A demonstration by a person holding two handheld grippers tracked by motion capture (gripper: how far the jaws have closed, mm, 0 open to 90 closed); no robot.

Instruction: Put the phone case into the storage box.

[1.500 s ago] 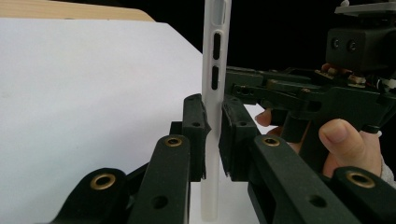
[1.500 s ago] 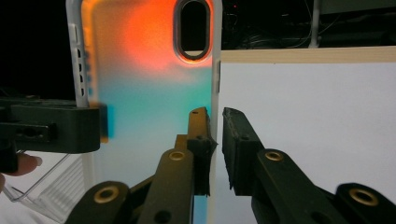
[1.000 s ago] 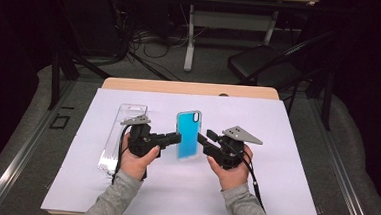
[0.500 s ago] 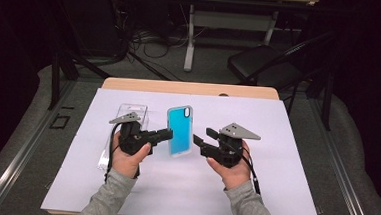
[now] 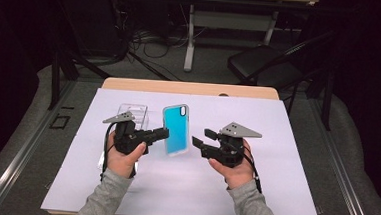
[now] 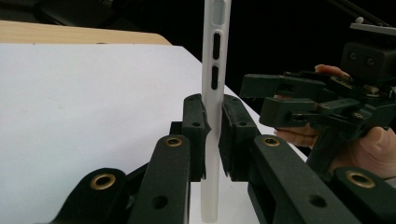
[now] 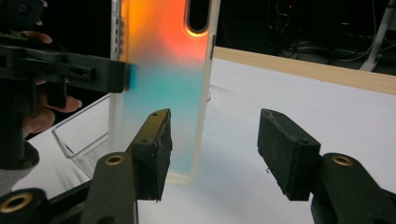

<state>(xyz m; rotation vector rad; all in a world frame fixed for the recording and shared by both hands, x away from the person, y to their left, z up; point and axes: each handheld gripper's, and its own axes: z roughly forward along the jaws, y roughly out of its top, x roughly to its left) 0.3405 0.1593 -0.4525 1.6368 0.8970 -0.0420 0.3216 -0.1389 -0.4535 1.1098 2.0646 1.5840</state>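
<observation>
The phone case (image 5: 176,129) stands upright above the white sheet on the bench (image 5: 275,158), pinched at its left edge by the left hand-held gripper (image 5: 163,134), whose pads are clamped flat on the thin frosted wall, as the left gripper view shows (image 6: 212,135). The right hand-held gripper (image 5: 197,143) sits just beside the case's right edge with its jaws apart; they have just been opening, and in the right gripper view (image 7: 212,149) the pads touch nothing, the case's lower corner standing beyond them (image 7: 161,93). To my eye this is an empty shell: light, thin, a bit flexible, with a smooth frosted rim and a glossy back fading from orange to teal, so it could twist or slip if squeezed near a corner. The side wall has button slots, weak spots I would avoid. The safest hold looks like the solid run of rim at mid-height, pads flat on front and back, with modest pressure. A clear tray (image 5: 130,115) lies behind the left hand (image 5: 122,158), near enough to catch the case if it drops.
</observation>
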